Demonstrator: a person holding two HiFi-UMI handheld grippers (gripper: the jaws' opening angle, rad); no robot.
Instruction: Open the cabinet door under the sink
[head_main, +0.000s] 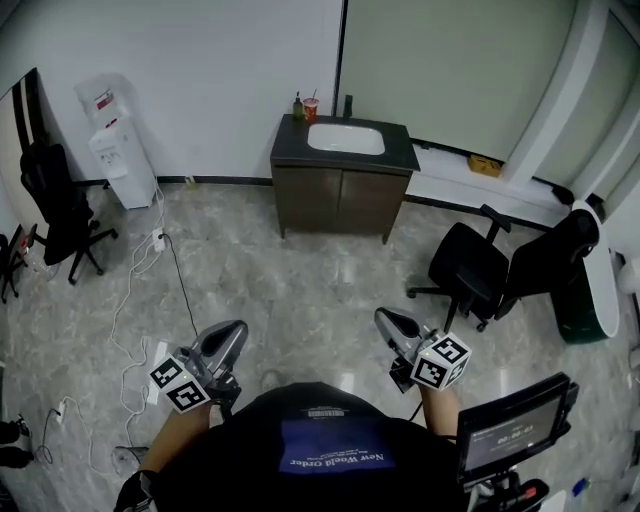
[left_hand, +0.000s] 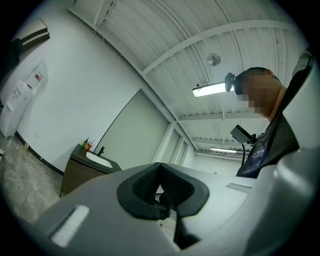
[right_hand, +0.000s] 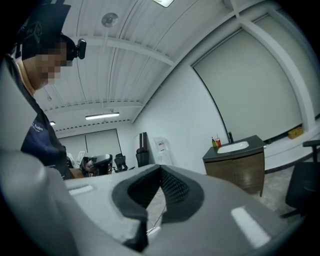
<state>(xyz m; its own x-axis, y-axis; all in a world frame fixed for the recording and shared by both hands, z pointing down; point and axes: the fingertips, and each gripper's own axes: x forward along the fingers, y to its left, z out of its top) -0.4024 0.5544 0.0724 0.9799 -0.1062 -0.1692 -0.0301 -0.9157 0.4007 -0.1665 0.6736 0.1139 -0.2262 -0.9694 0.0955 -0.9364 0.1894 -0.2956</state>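
- The room has a pale grey marbled floor (head_main: 300, 290) and white walls. In the head view, the dark-topped brown wooden sink cabinet (head_main: 340, 225) stands against the far wall at upper centre. Its two brown doors (head_main: 370, 203) are shut flush, and any handle is too small to make out.
- A small green bottle (head_main: 298, 105) and a red paper cup (head_main: 311, 106) stand at the back left corner of the cabinet's table top, beside the white basin (head_main: 346, 139). There they are clear of the doors' swing.
- The left gripper (head_main: 232, 335) and the right gripper (head_main: 390, 325) sit low in the frame, close to the person's body and well apart from the cabinet. Both point toward it, which I judge to be a carrying posture for the approach, not a reach.
- In the left gripper view, the black ribbed fingers (left_hand: 142, 187) are pressed together with nothing between them. The cabinet (left_hand: 75, 176) shows small at lower left, so it is out of reach.
- In the right gripper view, the fingers (right_hand: 175, 190) are likewise closed on nothing. The cabinet (right_hand: 240, 167) stands at middle right with its doors shut. Closed fingers probably suit the approach, since there is no door edge or handle at hand to take hold of.
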